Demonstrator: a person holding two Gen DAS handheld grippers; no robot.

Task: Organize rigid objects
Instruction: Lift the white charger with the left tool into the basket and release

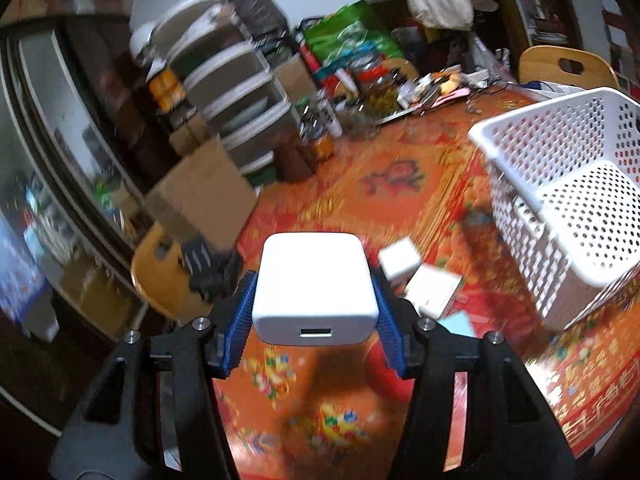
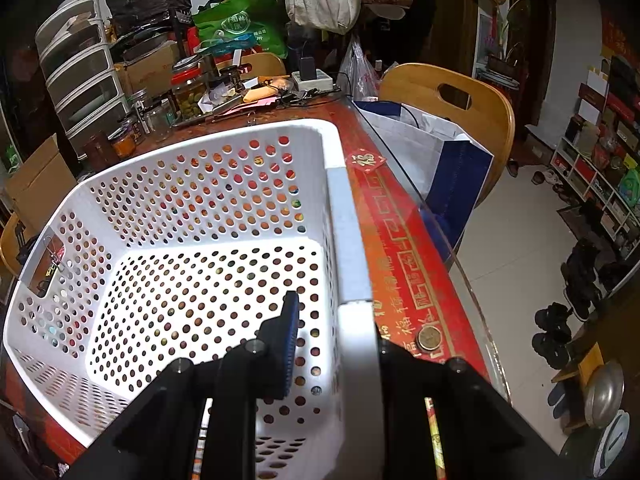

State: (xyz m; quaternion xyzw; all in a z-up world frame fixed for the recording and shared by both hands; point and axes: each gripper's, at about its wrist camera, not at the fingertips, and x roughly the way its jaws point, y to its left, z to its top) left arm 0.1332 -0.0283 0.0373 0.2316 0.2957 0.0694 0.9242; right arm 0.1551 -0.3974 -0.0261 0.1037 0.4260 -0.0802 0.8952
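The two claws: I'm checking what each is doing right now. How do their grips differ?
The left claw is clamped on a white charger, held clear above the tablecloth; the right claw is shut on the rim of the white basket, which sits on the table. The left claw's blue pads grip a solid block; the right claw's pinch a thin wall. Both hold something white.

A table covered by a red-and-gold patterned cloth (image 2: 404,240) is occupied by a white perforated plastic basket (image 2: 192,208), glass jars (image 2: 188,92), and seemingly small white boxes (image 1: 432,288).
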